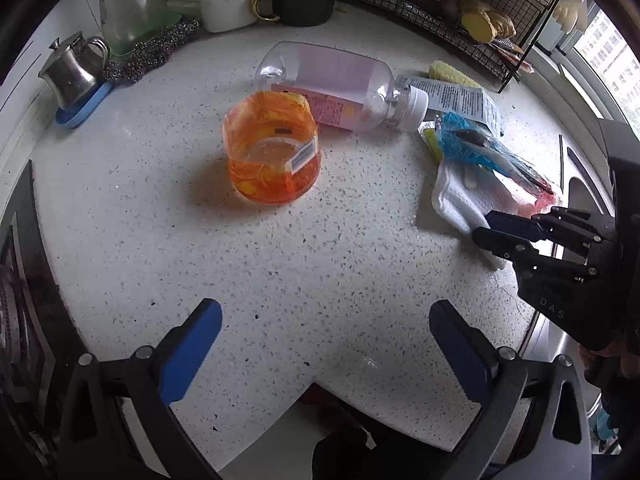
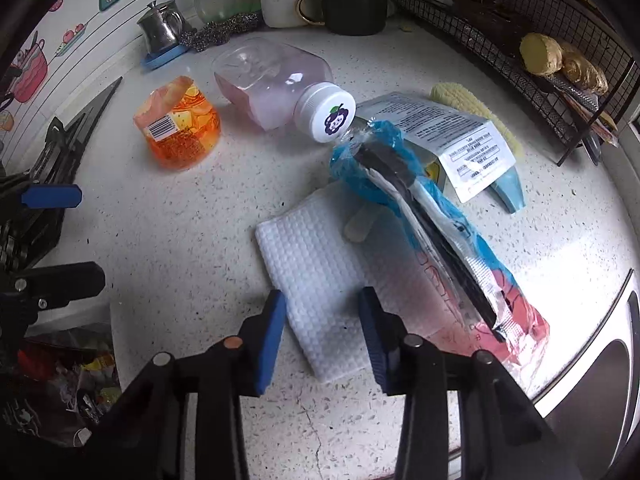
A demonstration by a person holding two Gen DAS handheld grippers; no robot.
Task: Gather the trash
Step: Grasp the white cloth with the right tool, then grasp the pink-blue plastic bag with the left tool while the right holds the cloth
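The right gripper [image 2: 322, 334], jaws narrowed around the folded paper towel [image 2: 316, 276] (soft, light), should pinch its near edge.

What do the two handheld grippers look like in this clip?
Both the left gripper and the right gripper have black linkage arms with silver pivot pins and flat blue pads on the fingers. Pale "DAS" lettering marks the right gripper's black body.
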